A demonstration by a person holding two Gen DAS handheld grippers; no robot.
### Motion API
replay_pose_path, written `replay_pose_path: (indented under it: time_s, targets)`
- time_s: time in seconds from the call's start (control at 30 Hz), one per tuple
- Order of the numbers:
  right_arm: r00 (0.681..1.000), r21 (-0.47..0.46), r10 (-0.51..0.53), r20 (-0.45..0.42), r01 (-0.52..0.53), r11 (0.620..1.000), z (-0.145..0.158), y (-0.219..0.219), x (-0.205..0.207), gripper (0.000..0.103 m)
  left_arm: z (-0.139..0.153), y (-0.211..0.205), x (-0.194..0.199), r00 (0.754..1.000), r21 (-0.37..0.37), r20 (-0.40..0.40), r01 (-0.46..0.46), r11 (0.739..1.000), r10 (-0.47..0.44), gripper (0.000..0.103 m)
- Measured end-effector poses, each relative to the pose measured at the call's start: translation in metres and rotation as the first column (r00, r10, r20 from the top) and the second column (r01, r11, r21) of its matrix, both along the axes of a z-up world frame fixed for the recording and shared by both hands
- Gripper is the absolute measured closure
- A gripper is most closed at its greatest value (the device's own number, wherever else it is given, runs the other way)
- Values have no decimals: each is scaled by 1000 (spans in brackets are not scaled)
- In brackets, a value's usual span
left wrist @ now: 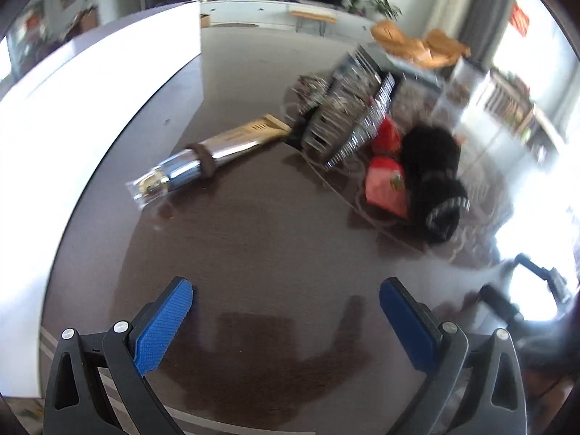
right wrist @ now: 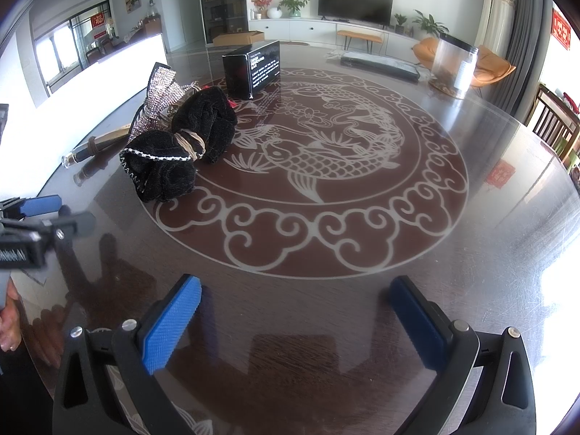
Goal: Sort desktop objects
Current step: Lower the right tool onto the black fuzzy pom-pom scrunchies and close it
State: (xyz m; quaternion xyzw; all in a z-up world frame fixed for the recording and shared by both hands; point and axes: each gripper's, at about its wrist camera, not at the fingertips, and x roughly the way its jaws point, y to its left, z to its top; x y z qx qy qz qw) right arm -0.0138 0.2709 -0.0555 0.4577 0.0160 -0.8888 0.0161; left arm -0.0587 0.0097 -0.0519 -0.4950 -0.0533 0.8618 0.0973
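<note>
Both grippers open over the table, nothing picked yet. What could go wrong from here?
1. The black velvet bow lies against the rhinestone bow, so a grasp may drag both.
2. The silver tube is round and lies near the table edge; a nudge from the left gripper could roll it off.
3. The left view is blurred, so aiming is unreliable. The right gripper is also empty.

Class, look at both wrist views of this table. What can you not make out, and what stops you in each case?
- Red packets: left wrist view, print lost to motion blur; in the right view the black bow hides them.
- Black box: right view, white text too small to read.
- Tube: right view, mostly hidden behind the bow.
- Clear jar: right view, contents too far away to tell.
</note>
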Motion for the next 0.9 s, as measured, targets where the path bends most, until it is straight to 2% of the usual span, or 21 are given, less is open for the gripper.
replay_pose_path:
  time_s: [0.07, 0.13, 0.23, 0.3, 0.37, 0.5, 0.53, 0.6, 0.73, 0.9]
  targets:
    - [1000, 0, 0, 0, 0, 1000, 0, 0, 0, 0, 2, -15, -1, 999, 80, 0, -48, 996, 49, 0]
    - [1000, -16, -5, 1, 5, 1000, 2, 1, -1, 0, 1, -23, 0, 996, 96, 3, -87, 992, 87, 0]
    - [998, -201, 0, -67, -13, 980, 20, 6, -7, 0, 2, -28, -1, 994, 99, 2, -107, 989, 107, 0]
    - [995, -225, 0, -101, -23, 974, 33, -2, -18, 0, 3, -25, -3, 995, 89, -11, -102, 991, 104, 0]
    - [995, -233, 58, -82, -76, 970, 40, -21, -43, 0, 3, -21, -5, 994, 53, -30, -100, 994, 101, 0]
    - [987, -201, 152, -45, -158, 967, 32, -58, -85, 2, 2, -18, -9, 996, 5, -32, -88, 996, 88, 0]
    - [985, -206, 165, -41, -170, 964, 29, -62, -89, 7, 2, -20, -11, 996, 2, -27, -85, 996, 85, 0]
    - [981, -214, 196, 2, -191, 958, 21, -68, -98, 49, 1, -21, -12, 996, -2, -20, -82, 997, 82, 0]
    - [983, -205, 184, -15, -183, 961, 24, -57, -85, 56, -1, -20, -11, 997, 11, -14, -74, 997, 74, 0]
    - [994, -143, 103, -21, -105, 984, 30, -7, -46, 57, -1, -7, -9, 1000, -22, -19, -17, 1000, 17, 0]
